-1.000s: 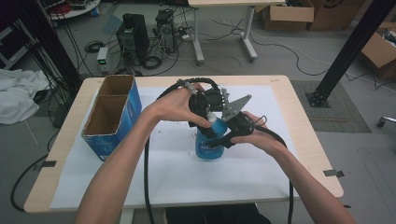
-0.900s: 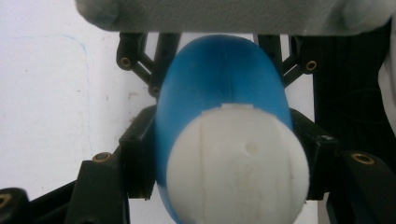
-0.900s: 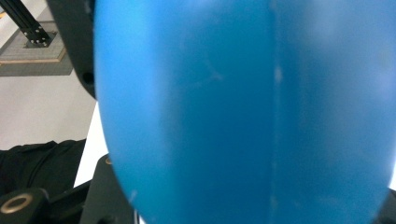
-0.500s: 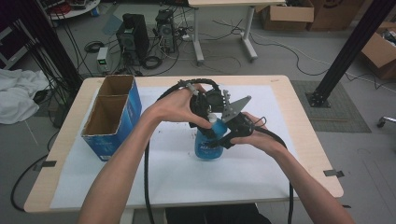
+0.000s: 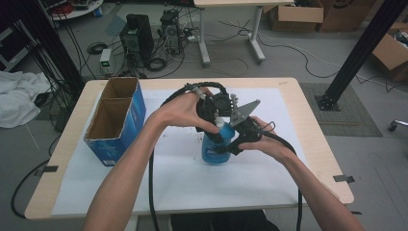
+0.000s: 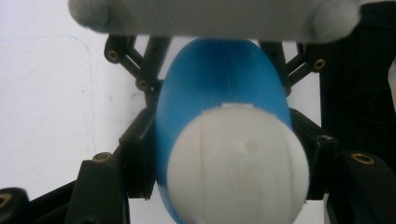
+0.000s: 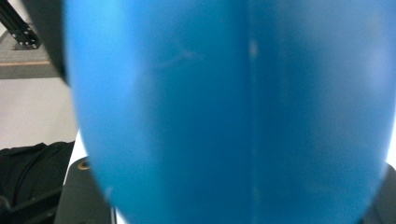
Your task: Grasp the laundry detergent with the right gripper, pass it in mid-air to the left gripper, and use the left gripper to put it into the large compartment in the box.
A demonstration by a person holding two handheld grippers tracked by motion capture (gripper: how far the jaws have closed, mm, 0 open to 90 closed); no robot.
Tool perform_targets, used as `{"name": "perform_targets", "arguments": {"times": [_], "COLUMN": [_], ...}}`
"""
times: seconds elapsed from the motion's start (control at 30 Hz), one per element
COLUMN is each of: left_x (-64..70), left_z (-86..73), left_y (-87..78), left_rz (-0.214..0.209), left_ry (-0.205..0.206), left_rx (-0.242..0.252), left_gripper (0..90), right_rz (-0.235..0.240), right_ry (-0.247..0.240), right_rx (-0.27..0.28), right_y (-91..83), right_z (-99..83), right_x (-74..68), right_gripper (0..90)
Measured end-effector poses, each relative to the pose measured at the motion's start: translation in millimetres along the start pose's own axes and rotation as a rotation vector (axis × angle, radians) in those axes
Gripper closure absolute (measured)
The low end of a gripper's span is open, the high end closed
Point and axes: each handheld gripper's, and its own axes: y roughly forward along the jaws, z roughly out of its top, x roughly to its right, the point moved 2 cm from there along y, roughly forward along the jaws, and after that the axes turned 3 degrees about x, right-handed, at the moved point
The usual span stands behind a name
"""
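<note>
Two hand-held grippers meet at blue bottle (image 5: 215,150): left (image 5: 217,131) clamps it; right (image 5: 235,143) state unclear; label print unreadable.

One blue bottle (image 5: 215,149), one cardboard box (image 5: 115,120).

left tool (image 5: 211,126) | shifted slightly lower over blue bottle (image 5: 215,150) cap
</note>
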Motion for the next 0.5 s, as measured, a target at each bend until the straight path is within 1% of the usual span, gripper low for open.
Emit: {"name": "perform_targets", "arguments": {"times": [0.1, 0.3, 0.43, 0.47, 0.5], "left_x": [1.0, 0.5, 1.1, 1.2, 1.9], "left_z": [0.8, 0.7, -0.2, -0.1, -0.3], "left_y": [1.6, 0.9, -0.5, -0.8, -1.2], "left_rz": [-0.011, -0.002, -0.006, -0.004, -0.004], "left_ry": [-0.003, -0.001, -0.005, -0.006, -0.005], "left_rx": [-0.008, 0.004, 0.001, 0.01, 0.002], "left_gripper": [38.1, 38.1, 38.1, 38.1, 38.1], "right_rz": [0.003, -0.002, -0.001, 0.001, 0.001], "right_ry": [-0.008, -0.006, -0.009, -0.007, -0.008], "right_rx": [0.002, 0.003, 0.004, 0.002, 0.0], "right_y": [-0.9, -2.8, -3.3, -3.1, -2.9], "right_z": [0.2, 0.2, -0.2, -0.4, -0.7], "right_x": [-0.8, -2.3, -1.9, -1.7, -1.7], "right_gripper": [29.5, 29.1, 28.6, 28.8, 28.8]}}
